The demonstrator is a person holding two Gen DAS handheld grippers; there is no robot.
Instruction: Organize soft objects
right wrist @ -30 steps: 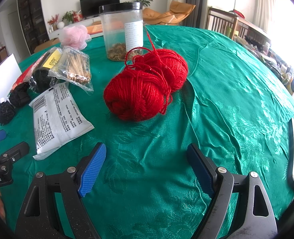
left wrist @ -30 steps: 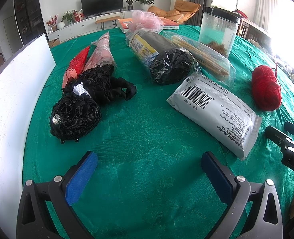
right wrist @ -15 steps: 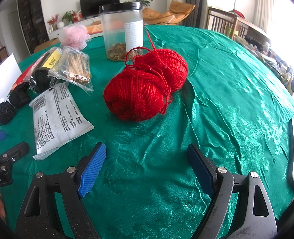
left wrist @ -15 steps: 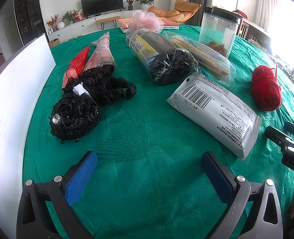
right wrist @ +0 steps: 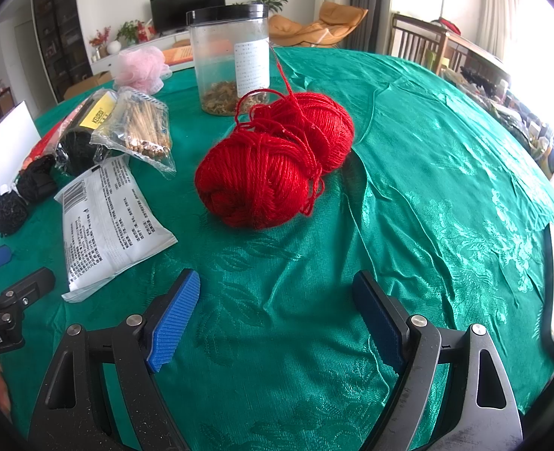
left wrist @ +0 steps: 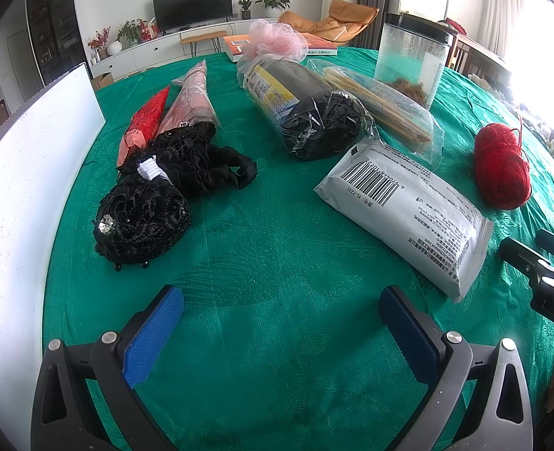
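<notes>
Two balls of red yarn lie on the green tablecloth, straight ahead of my right gripper, which is open and holds nothing. The red yarn also shows at the right of the left wrist view. My left gripper is open over bare cloth. Ahead of it to the left lie a black lace bundle and black fabric. A white barcoded soft pack lies to its right, with a bagged black roll and a pink mesh puff farther back.
A clear jar with a black lid stands behind the yarn. A bag of wooden sticks and red and pink wrapped packs lie on the table. A white board stands along the left edge. The cloth right of the yarn is bare.
</notes>
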